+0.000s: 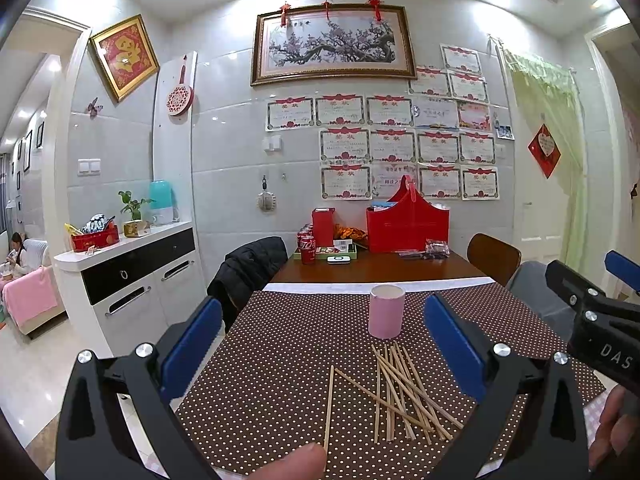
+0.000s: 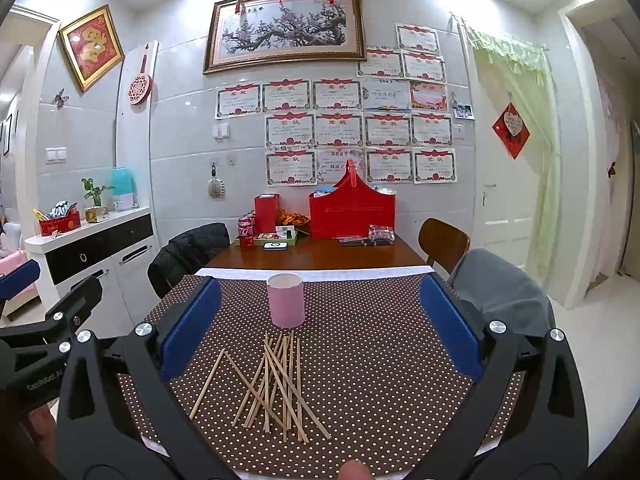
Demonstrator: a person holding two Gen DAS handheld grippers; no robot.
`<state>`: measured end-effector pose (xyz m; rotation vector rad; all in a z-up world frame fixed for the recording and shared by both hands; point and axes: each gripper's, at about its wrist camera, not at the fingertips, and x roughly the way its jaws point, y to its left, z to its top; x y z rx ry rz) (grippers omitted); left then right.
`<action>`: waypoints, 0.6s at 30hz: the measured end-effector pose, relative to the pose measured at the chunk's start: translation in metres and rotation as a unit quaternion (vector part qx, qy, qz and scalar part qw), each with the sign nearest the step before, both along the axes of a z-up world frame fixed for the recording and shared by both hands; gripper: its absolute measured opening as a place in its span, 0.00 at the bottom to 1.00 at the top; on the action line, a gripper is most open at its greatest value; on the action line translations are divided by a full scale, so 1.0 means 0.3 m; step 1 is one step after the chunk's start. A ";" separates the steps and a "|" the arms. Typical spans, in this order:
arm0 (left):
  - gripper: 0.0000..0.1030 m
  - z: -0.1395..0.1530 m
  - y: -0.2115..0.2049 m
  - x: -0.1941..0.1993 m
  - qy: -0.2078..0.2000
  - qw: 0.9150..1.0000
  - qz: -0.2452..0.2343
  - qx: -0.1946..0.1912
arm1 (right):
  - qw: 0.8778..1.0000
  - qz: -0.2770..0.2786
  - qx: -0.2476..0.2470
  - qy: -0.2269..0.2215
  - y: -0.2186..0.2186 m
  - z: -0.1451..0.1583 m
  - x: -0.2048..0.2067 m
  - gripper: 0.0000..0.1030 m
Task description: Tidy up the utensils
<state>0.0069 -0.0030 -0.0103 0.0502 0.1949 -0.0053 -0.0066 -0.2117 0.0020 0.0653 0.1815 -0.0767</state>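
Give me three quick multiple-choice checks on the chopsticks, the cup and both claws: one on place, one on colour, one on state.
1. Where do the chopsticks lie?
A. inside the cup
B. on the dotted cloth, on the near side of the cup
C. on the bare wood at the far end of the table

2. What colour is the cup?
A. pink
B. green
C. black

3. How do the left claw and right claw stand?
A. both shut on chopsticks
B. one open, one shut
C. both open, holding nothing

Answers: 1 B, the sticks lie in a loose crossed pile on the dotted cloth. 2 A, its wall is pink. 3 C, each view shows blue pads wide apart with nothing between.
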 end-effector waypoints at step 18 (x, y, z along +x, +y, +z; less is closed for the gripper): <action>0.96 -0.029 0.013 0.035 0.016 1.000 -0.007 -0.002 | 1.000 0.014 -0.005 0.012 0.014 -0.021 0.025 0.94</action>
